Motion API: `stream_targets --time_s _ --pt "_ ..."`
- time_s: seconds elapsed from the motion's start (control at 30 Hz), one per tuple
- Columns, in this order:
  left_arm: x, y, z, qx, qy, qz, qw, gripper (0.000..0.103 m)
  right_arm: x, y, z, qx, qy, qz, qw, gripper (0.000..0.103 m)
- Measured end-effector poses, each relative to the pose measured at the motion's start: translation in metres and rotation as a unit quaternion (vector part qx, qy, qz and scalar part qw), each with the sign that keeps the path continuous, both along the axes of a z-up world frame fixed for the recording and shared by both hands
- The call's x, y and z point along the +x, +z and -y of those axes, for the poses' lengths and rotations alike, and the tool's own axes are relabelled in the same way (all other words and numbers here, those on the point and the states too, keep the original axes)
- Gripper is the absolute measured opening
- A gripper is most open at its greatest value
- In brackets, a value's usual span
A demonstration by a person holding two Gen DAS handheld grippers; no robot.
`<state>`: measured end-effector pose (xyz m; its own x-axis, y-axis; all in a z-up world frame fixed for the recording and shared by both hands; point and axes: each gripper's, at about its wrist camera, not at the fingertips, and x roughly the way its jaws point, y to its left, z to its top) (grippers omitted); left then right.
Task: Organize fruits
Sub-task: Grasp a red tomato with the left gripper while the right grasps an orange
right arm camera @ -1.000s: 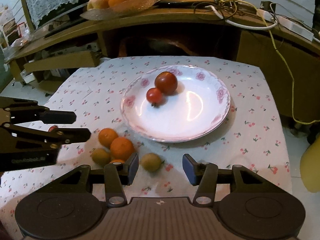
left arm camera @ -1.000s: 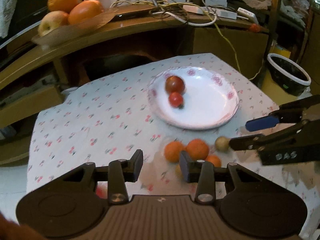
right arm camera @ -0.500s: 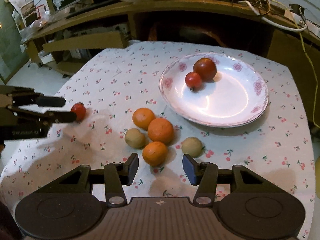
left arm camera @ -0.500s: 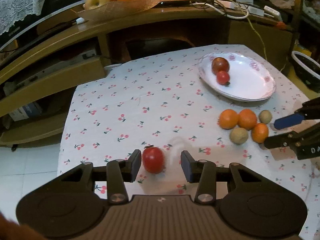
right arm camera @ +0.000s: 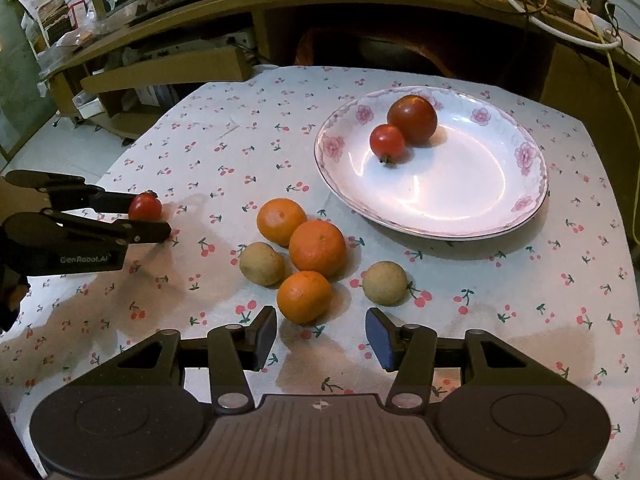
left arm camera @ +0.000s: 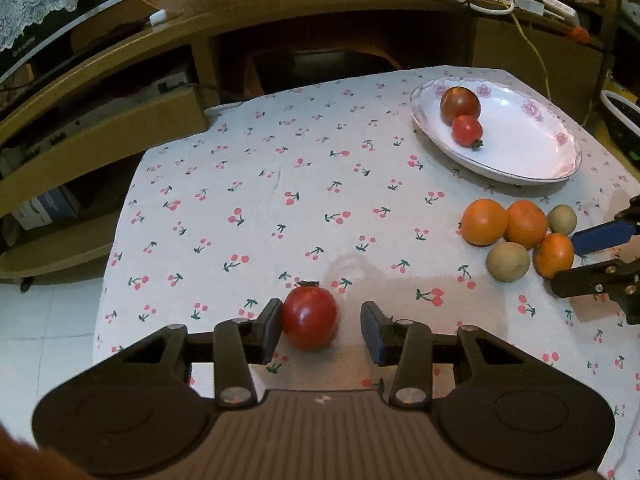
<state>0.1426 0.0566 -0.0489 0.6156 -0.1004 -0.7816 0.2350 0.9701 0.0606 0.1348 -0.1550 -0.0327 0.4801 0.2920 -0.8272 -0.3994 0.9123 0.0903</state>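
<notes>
Left gripper (left arm camera: 320,330) has swung off the oranges to the lone tomato (left arm camera: 309,317); jaws open, bracketing it on the cloth. Right gripper (right arm camera: 321,334) open, empty. Grasp's next, then plate (left arm camera: 532,168).

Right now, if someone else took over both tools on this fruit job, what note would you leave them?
Left tool: open, around the loose tomato on the cloth; one pad looks to touch it, not gripped.
Right tool: open, empty, just short of the nearest orange.
Plate: holds two tomatoes, a dark one and a small red one.
On the cloth: three oranges and two tan fruits in a cluster beside the plate.
Done: two tomatoes plated.
Left: likely grip the loose tomato and plate it; sort the cluster.
</notes>
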Motion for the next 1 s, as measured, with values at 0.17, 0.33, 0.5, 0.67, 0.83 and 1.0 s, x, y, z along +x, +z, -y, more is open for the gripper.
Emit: stream_targets --time_s 0.17,0.33,0.5,0.67,0.83,1.0 --pt "-0.003 0.004 0.006 -0.014 -0.019 -0.003 0.9997 0.036 0.003 -0.001 -0.004 0.004 0.007 0.002 1.0 0.052" --pt "-0.012 0.002 0.021 -0.019 -0.05 -0.012 0.9985 0.035 0.002 -0.002 -0.01 0.001 0.019 0.009 1.0 0.032" --pt "-0.009 0.002 0.021 -0.027 -0.052 -0.018 0.9981 0.035 -0.002 -0.001 -0.012 -0.004 0.031 0.012 0.999 0.03" --pt "-0.008 0.001 0.023 -0.027 -0.05 -0.015 0.9983 0.037 -0.007 0.0 -0.013 -0.004 0.042 0.006 0.999 0.03" --pt "-0.007 0.0 0.027 -0.02 -0.054 -0.007 0.9983 0.038 -0.008 -0.001 -0.01 -0.002 0.051 0.0 0.999 0.032" --pt "-0.008 -0.001 0.028 -0.02 -0.054 -0.002 0.9983 0.037 -0.008 -0.001 -0.009 0.002 0.051 0.002 0.999 0.032"
